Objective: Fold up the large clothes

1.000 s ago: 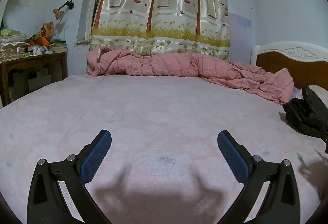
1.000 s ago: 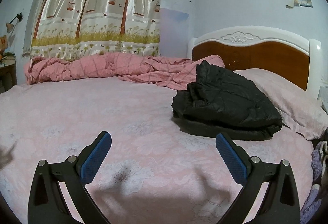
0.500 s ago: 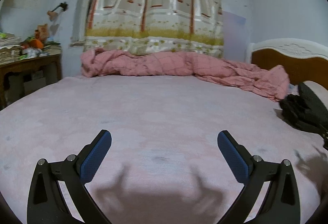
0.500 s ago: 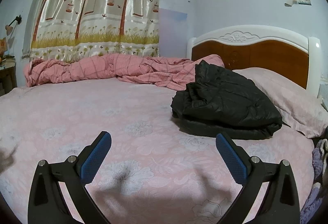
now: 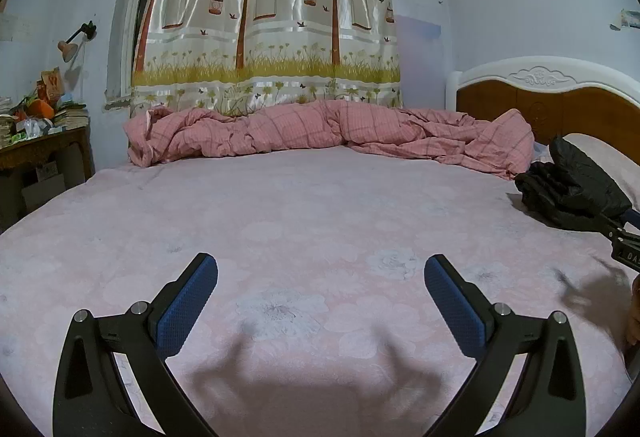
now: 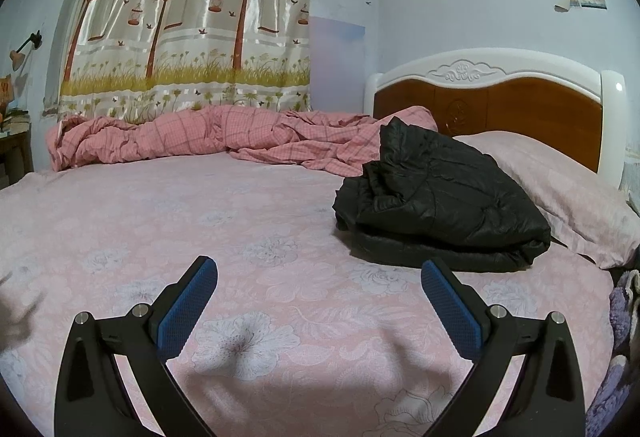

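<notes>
A black puffy jacket (image 6: 436, 205) lies folded in a thick bundle on the pink bed sheet (image 6: 248, 245), against the pillow (image 6: 560, 189) by the headboard. In the left wrist view the same jacket (image 5: 568, 189) sits at the far right edge. My right gripper (image 6: 319, 277) hovers open over the sheet, short of the jacket and a little to its left, with nothing between its blue pads. My left gripper (image 5: 321, 277) is open too, over bare sheet (image 5: 300, 221) in the middle of the bed. Part of the right gripper's frame (image 5: 624, 241) shows at the right edge.
A rumpled pink checked quilt (image 5: 320, 133) runs along the far side of the bed under a tree-print curtain (image 5: 272, 17). A wooden headboard (image 6: 520, 105) stands at the right. A cluttered wooden desk (image 5: 36, 145) is at the left. Purple fabric (image 6: 624, 317) lies at the right bed edge.
Both views have shifted slightly; the left wrist camera now sees more of the black jacket at its right edge. Both grippers stayed open and the jacket has not moved.
</notes>
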The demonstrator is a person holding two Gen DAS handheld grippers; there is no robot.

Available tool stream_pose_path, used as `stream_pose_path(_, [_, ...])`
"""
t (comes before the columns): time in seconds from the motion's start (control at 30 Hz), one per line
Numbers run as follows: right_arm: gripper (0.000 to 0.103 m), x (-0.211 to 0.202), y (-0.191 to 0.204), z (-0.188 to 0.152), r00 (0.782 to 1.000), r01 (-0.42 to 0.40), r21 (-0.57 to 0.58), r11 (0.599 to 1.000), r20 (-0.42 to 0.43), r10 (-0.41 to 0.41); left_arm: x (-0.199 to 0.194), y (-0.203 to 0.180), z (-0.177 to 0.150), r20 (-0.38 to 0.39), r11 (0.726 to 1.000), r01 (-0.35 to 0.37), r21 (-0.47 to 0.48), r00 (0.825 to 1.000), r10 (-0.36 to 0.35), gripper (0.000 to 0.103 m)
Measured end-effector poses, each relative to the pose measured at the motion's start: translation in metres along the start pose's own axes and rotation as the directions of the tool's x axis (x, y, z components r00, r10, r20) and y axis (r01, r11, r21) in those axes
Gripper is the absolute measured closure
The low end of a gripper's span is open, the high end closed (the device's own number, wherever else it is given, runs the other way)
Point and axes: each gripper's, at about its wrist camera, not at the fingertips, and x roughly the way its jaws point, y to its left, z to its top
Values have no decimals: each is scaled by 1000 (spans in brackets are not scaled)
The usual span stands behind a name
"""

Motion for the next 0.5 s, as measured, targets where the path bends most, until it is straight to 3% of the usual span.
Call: stream_pose_path(0.5, [0, -2, 2, 2, 1000, 0, 0, 1000, 5, 0, 1, 2, 3, -11, 1000, -2, -9, 1000, 2, 0])
